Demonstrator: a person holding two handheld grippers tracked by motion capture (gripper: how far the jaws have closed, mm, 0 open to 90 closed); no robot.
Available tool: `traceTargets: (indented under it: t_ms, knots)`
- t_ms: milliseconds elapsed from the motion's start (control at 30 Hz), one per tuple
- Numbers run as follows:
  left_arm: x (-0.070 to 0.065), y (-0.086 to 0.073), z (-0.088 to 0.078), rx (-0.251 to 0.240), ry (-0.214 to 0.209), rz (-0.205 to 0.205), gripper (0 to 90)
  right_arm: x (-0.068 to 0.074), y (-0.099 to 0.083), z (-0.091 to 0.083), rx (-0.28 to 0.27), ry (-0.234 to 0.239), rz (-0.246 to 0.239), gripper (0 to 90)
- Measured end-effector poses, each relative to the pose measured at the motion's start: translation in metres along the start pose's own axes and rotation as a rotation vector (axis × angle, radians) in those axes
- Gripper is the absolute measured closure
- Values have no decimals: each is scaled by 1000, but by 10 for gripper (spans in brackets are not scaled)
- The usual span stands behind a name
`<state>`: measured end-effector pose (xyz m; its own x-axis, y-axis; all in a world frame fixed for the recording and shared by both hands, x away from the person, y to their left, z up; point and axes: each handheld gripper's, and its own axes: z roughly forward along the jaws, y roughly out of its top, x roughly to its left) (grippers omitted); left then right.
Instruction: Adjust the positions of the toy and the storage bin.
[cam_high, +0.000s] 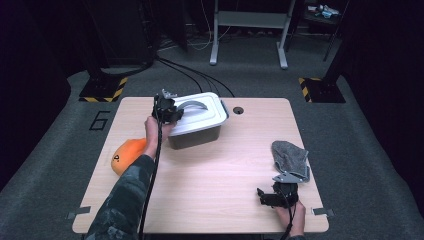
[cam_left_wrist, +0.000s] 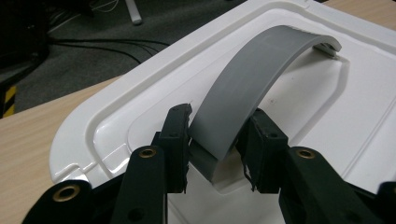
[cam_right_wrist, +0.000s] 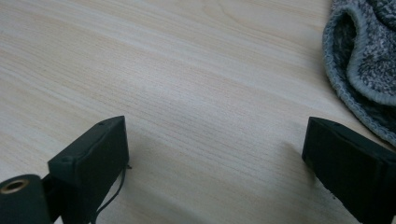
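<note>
1. At the near end of the grey handle (cam_left_wrist: 261, 79): left claw (cam_left_wrist: 217, 140) set astride the strap, jaws either side, pads at or almost at its edges; full clamp not confirmed, so treated as released.
2. Handle: smooth, matt, flat arched band, anchored at both ends in the recessed white lid (cam_left_wrist: 116, 126).
3. Lid: glossy moulded plastic, rounded corners, raised rim; seated on a dark box (cam_high: 196, 137) at the far left-centre of the counter (cam_high: 220, 200).
4. Risk: grip low on the curved strap may slide along the arch; an off-centre pull likely to tilt the lid or drag the box.
5. Right claw (cam_right_wrist: 217, 158): released, jaws wide over bare pale woodgrain, beside a grey knitted cloth (cam_right_wrist: 369, 60).
6. Orange rounded object (cam_high: 127, 155): near the left forearm; possible snag on withdrawal.
</note>
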<state>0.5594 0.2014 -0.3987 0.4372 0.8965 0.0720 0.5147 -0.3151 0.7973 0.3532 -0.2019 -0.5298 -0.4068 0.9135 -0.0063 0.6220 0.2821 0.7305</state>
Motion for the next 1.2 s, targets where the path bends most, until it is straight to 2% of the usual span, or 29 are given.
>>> traceTargets:
  t_ms: [167, 300, 333, 400, 433, 933, 1000, 1067, 1100, 1200]
  knots:
    - [0, -2, -1, -10, -11, 20, 653, 0, 0, 0, 0, 0, 0, 64]
    - [0, -4, -3, -12, -41, 40, 659, 0, 0, 0, 0, 0, 0, 64]
    - [1, -4, -4, -5, -50, 55, 661, 0, 0, 0, 0, 0, 0, 64]
    - [0, -5, -6, -3, -62, 56, 662, 0, 0, 0, 0, 0, 0, 64]
    - [-1, -6, -6, -18, -69, 57, 662, 0, 0, 0, 0, 0, 0, 64]
    - [-9, -18, -19, -43, -183, 117, 665, 0, 0, 0, 1, -1, 1, 64]
    - [-10, -19, -22, -33, -191, 129, 665, 0, 0, 0, 1, -1, 1, 64]
    - [-12, -21, -22, -53, -204, 119, 665, 0, 0, 0, -2, -3, 2, 64]
    - [-11, -21, -24, -38, -212, 134, 665, 0, 0, 0, -2, -3, 2, 64]
    - [-14, -23, -26, -49, -225, 140, 665, 0, 0, 0, 0, -1, 2, 64]
